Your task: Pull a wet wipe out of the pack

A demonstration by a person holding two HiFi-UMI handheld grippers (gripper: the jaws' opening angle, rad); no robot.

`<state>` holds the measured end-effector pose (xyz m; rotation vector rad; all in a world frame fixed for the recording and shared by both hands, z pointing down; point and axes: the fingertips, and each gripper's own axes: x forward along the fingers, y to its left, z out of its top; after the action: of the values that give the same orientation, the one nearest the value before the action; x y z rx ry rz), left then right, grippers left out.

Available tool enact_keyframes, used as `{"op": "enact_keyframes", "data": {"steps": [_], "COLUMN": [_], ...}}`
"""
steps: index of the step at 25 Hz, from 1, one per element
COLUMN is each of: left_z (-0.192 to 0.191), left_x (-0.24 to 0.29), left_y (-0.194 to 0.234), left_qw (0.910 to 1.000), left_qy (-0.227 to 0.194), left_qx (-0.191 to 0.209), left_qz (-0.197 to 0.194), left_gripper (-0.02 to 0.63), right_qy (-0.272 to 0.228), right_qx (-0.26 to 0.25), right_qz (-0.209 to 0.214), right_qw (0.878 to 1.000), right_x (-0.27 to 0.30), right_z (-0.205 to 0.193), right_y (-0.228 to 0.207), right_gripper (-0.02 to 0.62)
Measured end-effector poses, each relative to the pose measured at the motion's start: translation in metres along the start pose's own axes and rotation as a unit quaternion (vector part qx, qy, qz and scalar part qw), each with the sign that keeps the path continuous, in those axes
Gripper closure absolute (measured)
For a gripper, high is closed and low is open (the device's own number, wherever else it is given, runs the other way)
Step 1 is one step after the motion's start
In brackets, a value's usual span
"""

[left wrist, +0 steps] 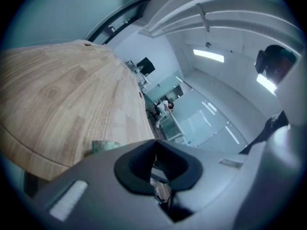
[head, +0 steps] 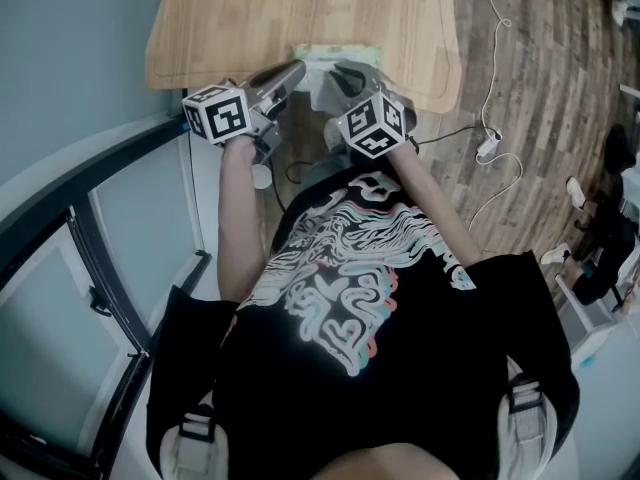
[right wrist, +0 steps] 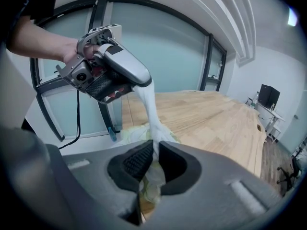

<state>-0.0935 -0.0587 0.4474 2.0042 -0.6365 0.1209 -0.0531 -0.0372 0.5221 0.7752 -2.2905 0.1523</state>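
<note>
The wet wipe pack (head: 336,54), pale green and crinkled, lies at the near edge of the wooden table (head: 300,8). In the right gripper view a white wipe (right wrist: 152,107) runs taut from the pack (right wrist: 136,131) up to the tip of my left gripper (right wrist: 146,83), which is shut on its upper end. My right gripper (right wrist: 154,150) is shut on the pack's crumpled top where the wipe comes out. In the head view both grippers, left (head: 298,68) and right (head: 340,74), meet over the pack. The left gripper view shows its jaws (left wrist: 154,147) shut and a green corner of the pack (left wrist: 103,146).
A glass wall with a dark frame (head: 90,238) stands to the left of the table. A white cable and power strip (head: 488,148) lie on the wood floor to the right. A monitor (right wrist: 268,96) sits far off across the room.
</note>
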Motion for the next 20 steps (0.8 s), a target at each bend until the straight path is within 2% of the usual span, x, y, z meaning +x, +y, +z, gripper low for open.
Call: {"op": "enact_keyframes", "data": {"steps": [7, 11, 20], "left_z": [0.002, 0.008, 0.009], "left_x": [-0.004, -0.006, -0.012], "left_y": [0.0, -0.003, 0.002], "left_qw": [1.0, 0.9996, 0.9995], "left_qy": [-0.006, -0.024, -0.028], "left_qx": [0.0, -0.011, -0.009], "left_qz": [0.008, -0.001, 0.01], "left_gripper": [0.612, 0.612, 0.612], "right_qy": [0.0, 0.003, 0.003], "right_qx": [0.013, 0.022, 0.021], "right_qz": [0.009, 0.018, 0.024], "right_qw": [1.0, 1.0, 0.999], "right_x": [0.0, 0.001, 0.001], "right_z": [-0.001, -0.003, -0.004], "right_y": [-0.001, -0.001, -0.002], "right_gripper": [0.557, 0.558, 0.563]}}
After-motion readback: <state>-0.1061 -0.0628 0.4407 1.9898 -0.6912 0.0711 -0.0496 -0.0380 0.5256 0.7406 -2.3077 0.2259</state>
